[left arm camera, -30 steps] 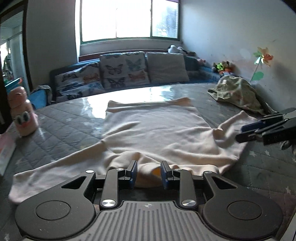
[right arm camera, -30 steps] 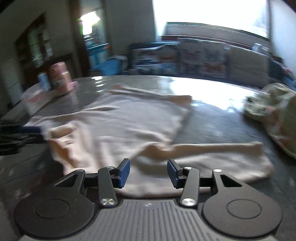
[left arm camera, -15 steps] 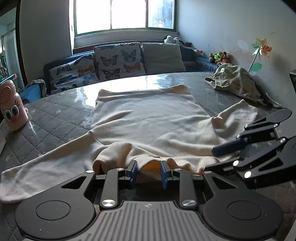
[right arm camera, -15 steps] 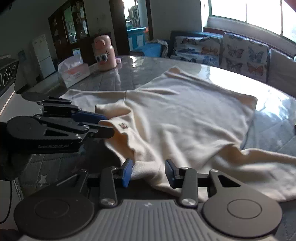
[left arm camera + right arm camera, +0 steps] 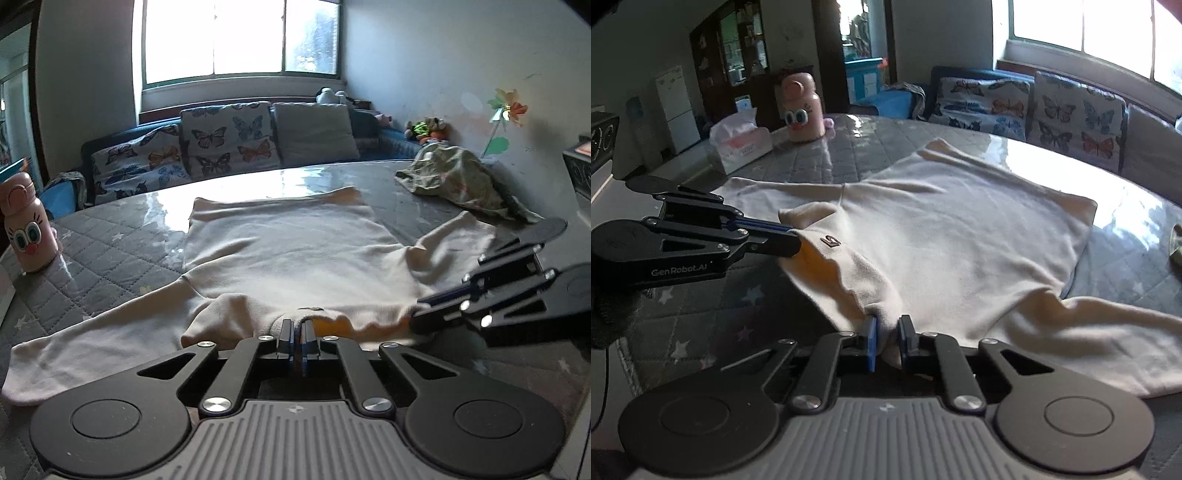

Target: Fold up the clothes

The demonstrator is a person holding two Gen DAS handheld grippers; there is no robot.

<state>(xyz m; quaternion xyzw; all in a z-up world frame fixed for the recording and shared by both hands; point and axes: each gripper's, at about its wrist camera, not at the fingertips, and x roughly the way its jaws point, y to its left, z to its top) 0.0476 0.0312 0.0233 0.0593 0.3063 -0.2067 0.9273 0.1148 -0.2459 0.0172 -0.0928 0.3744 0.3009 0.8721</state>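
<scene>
Starting at the far left of the left wrist view, we see a pink cartoon-faced bottle (image 5: pixel 27 223) standing upright on the quilted grey table (image 5: pixel 110 251), well apart from the garment, and in the right wrist view a tissue box (image 5: pixel 740 142) sits just beside it. Next comes the cream long-sleeved top (image 5: pixel 291 258), spread flat over the middle of the table with its hem toward the far edge, one sleeve trailing out to the near left and its neckline bunched at the near edge. We hold that neckline at two spots: our left gripper (image 5: pixel 296 334) has its jaws pressed together on the collar fabric, which rises in a small fold right at the fingertips, and from the right wrist view the same gripper (image 5: pixel 792 240) reaches in from the left and bites the collar close to a small dark label. Our right gripper (image 5: pixel 887 338) is closing its jaws, with a wad of the collar between the blue pads and pressed by both; in the left wrist view it (image 5: pixel 417 314) enters from the right and meets the cloth edge. Beyond the table stands a dark sofa with butterfly cushions (image 5: pixel 229 140) under a bright window, and at the far right a crumpled green patterned garment (image 5: pixel 458 181) lies on the table, apart from the top
</scene>
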